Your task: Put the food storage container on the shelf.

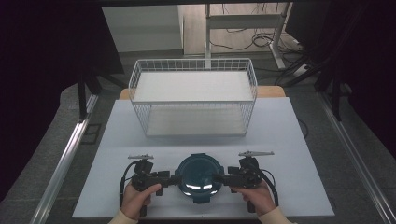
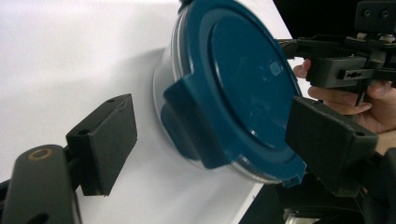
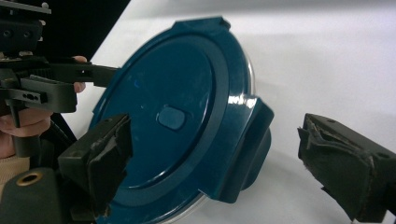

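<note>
Teal glossy round lid (image 1: 200,175) caps a clear container (image 2: 163,88), four clip flaps.

White table (image 1: 289,140); wire basket (image 1: 193,95) at back; grey floor (image 1: 46,140); dark surroundings.

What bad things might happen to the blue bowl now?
1. Both grippers, left and right, stand open around side latches of the lidded container; if only one closes, the container may slide across the white table.
2. It sits near the table's front edge, so a shove toward the person might tip it off.
3. A weak grip on a latch may pop it open.
</note>
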`<action>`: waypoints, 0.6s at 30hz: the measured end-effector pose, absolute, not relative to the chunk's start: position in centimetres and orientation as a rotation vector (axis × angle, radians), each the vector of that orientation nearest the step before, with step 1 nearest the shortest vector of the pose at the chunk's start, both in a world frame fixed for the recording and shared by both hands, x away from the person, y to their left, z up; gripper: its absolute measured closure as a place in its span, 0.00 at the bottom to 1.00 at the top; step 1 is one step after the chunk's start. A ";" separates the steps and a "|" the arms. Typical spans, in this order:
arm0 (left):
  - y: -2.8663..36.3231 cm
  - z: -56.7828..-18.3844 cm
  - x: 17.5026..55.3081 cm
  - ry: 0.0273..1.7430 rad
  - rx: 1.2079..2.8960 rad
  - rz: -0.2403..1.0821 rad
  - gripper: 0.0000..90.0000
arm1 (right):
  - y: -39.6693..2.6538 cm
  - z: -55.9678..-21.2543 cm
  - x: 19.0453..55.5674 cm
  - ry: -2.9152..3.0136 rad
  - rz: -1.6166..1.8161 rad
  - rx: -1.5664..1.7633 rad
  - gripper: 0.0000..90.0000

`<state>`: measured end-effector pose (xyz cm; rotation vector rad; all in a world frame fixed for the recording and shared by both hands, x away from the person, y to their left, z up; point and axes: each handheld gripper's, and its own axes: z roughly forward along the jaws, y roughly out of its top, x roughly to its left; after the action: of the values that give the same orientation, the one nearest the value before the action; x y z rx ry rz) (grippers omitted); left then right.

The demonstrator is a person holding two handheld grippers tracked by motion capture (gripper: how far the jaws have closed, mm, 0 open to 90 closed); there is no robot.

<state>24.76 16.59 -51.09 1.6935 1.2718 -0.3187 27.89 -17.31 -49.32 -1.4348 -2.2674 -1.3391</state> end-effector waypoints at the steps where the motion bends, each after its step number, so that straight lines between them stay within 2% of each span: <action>1: 16.6 -51.1 24.8 1.272 1.694 -0.319 0.18 | -17.3 -49.3 27.9 -2.267 -1.339 -1.435 0.11; 9: 15.8 -52.4 24.8 1.259 1.663 -0.420 0.22 | -16.2 -50.6 28.1 -2.248 -1.277 -1.412 0.13; 11: 15.4 -52.7 24.9 1.247 1.662 -0.466 0.23 | -16.0 -50.8 28.1 -2.225 -1.272 -1.409 0.15; 14: 14.9 -53.1 24.9 1.255 1.677 -0.474 0.29 | -15.9 -51.1 28.1 -2.168 -1.273 -1.414 0.19; 18: 14.9 -53.1 24.8 1.276 1.654 -0.490 0.30 | -16.2 -51.3 28.1 -2.111 -1.278 -1.452 0.24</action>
<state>24.84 14.95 -53.11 1.6536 1.2759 -0.4900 28.12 -16.16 -51.31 -1.4524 -2.1106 -1.2778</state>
